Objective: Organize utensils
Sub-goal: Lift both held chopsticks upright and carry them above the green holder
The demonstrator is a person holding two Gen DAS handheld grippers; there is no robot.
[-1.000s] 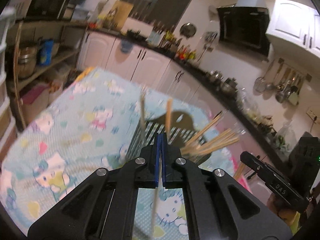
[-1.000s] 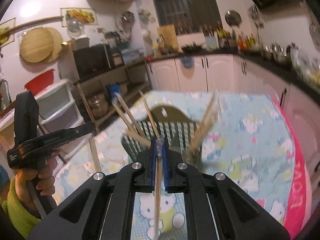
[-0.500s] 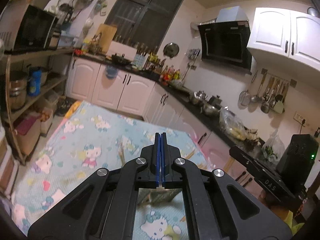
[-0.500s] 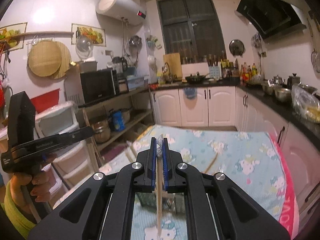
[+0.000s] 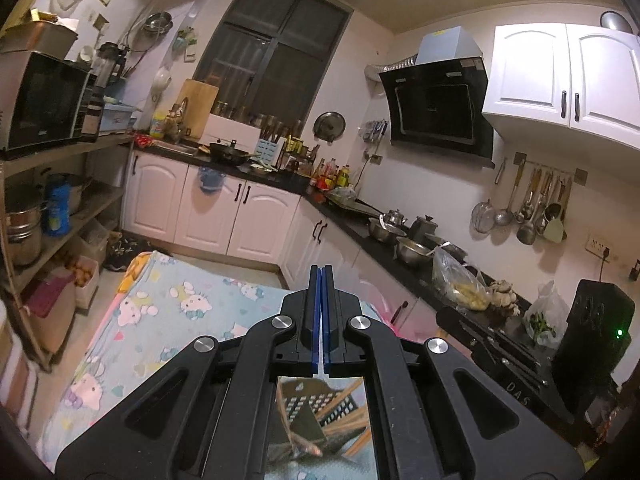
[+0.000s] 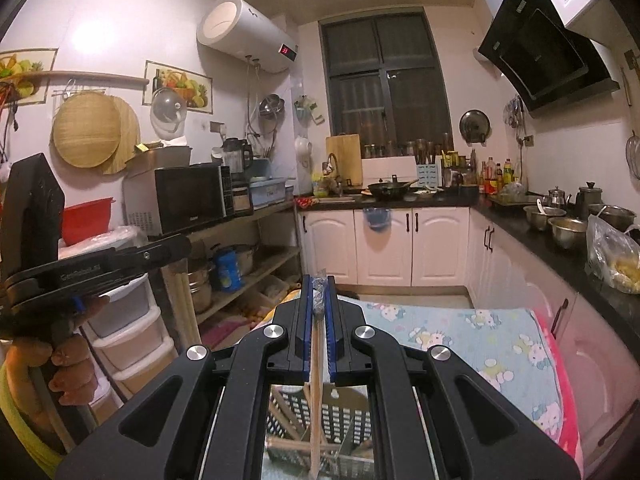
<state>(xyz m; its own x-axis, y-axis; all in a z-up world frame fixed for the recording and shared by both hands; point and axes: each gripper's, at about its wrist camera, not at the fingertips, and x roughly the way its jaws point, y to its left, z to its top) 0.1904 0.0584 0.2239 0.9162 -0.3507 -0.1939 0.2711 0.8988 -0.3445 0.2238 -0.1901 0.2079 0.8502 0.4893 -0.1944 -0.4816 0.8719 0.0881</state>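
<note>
Chopsticks are the thing to watch: your right gripper is clamped on one wooden chopstick, its foil-wrapped tip poking out between the blue pads and its shaft running down toward the dark slotted holder below. More chopsticks lean at loose angles in and across that holder, which stands on the cartoon-cat tablecloth. Your left gripper has its blue pads pressed together, and from its own camera you cannot tell whether anything thin is pinched between them; nothing shows sticking out past the tips. Through the gap under it you see the same holder with several chopsticks crossing one another inside. Both grippers are raised above the table and point toward the far kitchen counter. In the right view your left hand grips the other tool's handle at the left edge, near the shelf with the microwave.
</note>
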